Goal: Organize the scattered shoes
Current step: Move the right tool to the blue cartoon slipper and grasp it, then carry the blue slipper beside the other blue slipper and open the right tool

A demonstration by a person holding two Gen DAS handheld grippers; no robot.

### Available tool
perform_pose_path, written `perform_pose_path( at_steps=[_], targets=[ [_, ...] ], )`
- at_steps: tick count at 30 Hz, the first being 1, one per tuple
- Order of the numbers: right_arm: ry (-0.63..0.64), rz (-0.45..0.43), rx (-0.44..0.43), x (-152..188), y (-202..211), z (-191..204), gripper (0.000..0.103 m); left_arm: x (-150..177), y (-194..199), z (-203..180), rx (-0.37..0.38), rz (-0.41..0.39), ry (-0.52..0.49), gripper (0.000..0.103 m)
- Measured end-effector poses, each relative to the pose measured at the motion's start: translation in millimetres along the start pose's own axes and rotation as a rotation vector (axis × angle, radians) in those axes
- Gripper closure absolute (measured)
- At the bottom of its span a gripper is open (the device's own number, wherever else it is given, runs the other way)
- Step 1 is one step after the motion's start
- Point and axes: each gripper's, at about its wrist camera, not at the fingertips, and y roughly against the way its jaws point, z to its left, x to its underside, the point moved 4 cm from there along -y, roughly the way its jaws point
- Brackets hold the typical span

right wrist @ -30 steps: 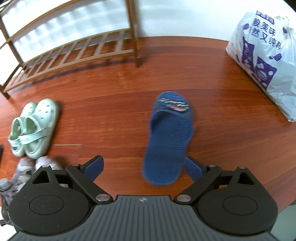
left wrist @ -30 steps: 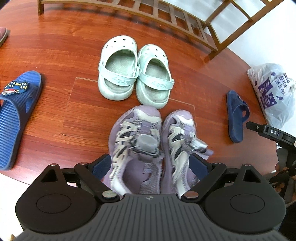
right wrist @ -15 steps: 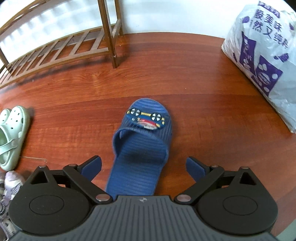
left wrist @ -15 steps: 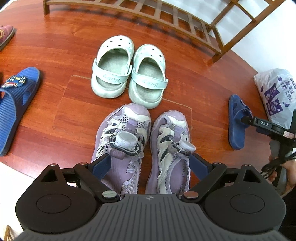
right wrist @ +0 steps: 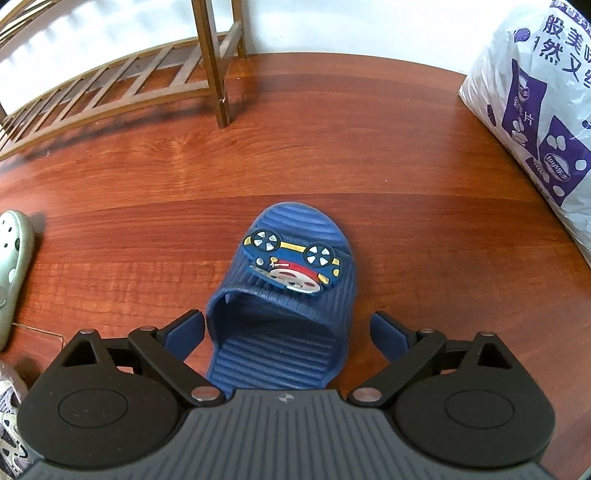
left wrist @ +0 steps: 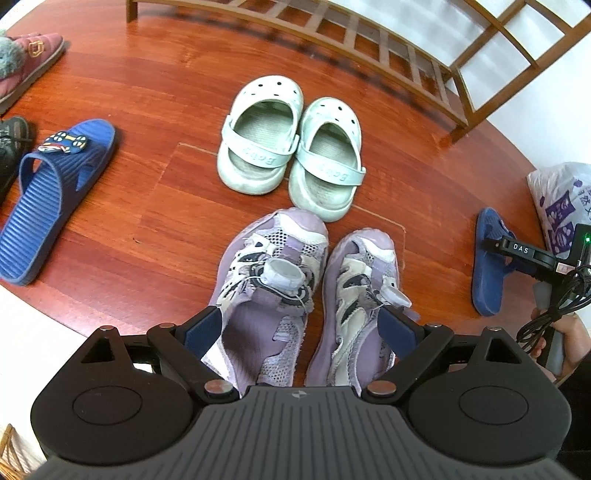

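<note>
The left gripper (left wrist: 303,332) stood wide astride the lilac sneakers (left wrist: 306,291); its pads seemed to touch their outer sides. The right gripper's (right wrist: 288,332) jaws were closing around the blue slipper (right wrist: 284,295), pads clear of it.

Glossy reddish-brown wood plank floor (right wrist: 295,155), bright glare patches. Brown slatted wooden shoe rack (left wrist: 369,33) stands on it against a plain white wall (right wrist: 332,26). White plastic bag with purple print (right wrist: 535,103) sits on the floor, right side, near the wall.
</note>
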Motion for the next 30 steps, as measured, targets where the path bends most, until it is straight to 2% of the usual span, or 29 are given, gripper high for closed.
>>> perform_pose_path(
  at_steps=[2, 9, 20, 30],
  targets=[
    [0.000, 0.009, -0.013, -0.9, -2.9, 0.3, 0.016, 0.1, 0.5, 2.0, -0.004, -0.002, 0.008, 0.011],
    [-0.003, -0.003, -0.023, 0.2, 0.5, 0.5, 0.023, -1.5, 2.9, 8.5, -0.005, -0.016, 0.018, 0.011],
    [0.005, -0.018, -0.063, 8.1, 35.4, 8.4, 0.023, -6.3, 4.3, 22.6, 0.009, -0.030, -0.001, 0.011],
    [0.016, -0.043, -0.112, 17.0, 85.9, 47.4, 0.023, -15.3, 10.7, 49.8, 0.038, -0.031, -0.038, 0.011]
  ],
)
